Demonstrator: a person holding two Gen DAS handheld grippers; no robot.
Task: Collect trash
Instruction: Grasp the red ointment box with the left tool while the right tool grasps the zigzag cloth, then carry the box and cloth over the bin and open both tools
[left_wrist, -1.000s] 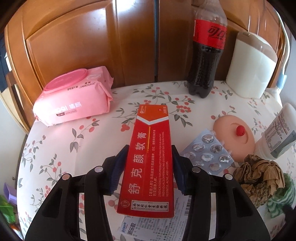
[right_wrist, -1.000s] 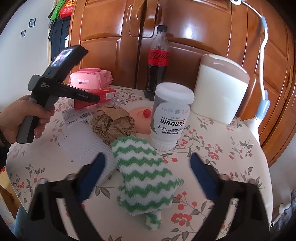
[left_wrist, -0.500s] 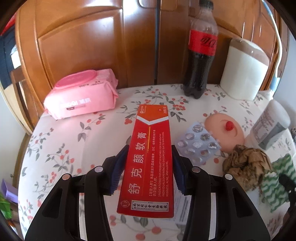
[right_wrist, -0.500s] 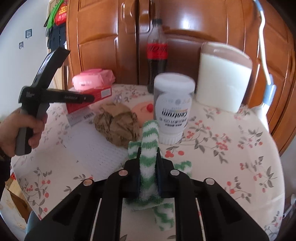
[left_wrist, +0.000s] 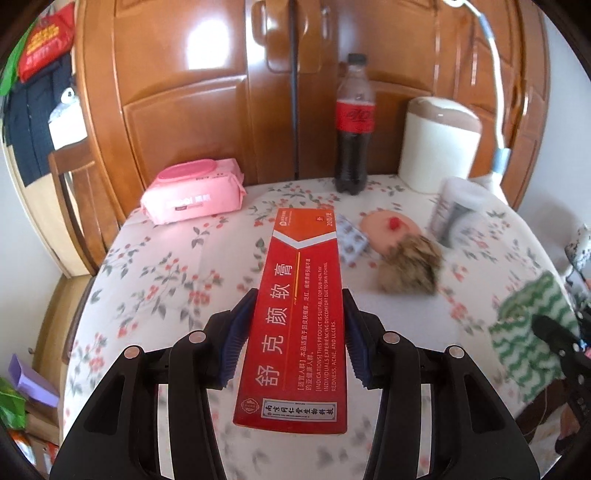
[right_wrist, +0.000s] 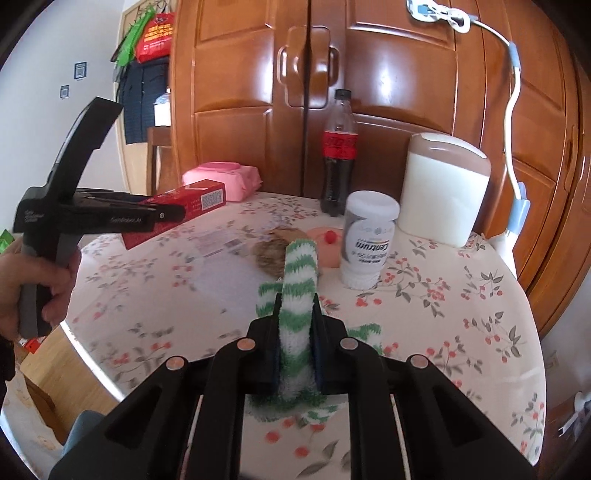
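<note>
The red ointment box (left_wrist: 299, 325) sits lengthwise between the 2 blue pads of the left gripper (left_wrist: 298, 332), clamped on its long sides and raised clear of the round table with the floral cloth (left_wrist: 166, 280); its far end projects well past the fingertips toward the cabinet doors. In the right wrist view the same box (right_wrist: 177, 206) is seen from the side, held above the table's left edge by the left gripper (right_wrist: 162, 216), whose handle is gripped by the person's left hand (right_wrist: 44, 288). The green-and-white striped cloth (right_wrist: 297, 295) is pinched between the fingers of the right gripper (right_wrist: 295, 325), which are drawn in narrow on it; 1 fold stands upright above the fingertips and the rest hangs below, over the tabletop. On the table beyond lie a crumpled brown paper ball (right_wrist: 273, 251), a flat printed sheet (right_wrist: 218, 258) to its left, a peach-coloured round object with a red spot (right_wrist: 327, 240), and a white Centrum bottle (right_wrist: 367, 240) standing just beside the peach object. A blister pack (left_wrist: 351, 240) lies near the far end of the box. Further back stand a cola bottle (right_wrist: 338, 155), a white container with a brown lid (right_wrist: 443, 188) and a pink wipes pack (left_wrist: 194, 190), all near the wooden cabinet (right_wrist: 258, 92).
</note>
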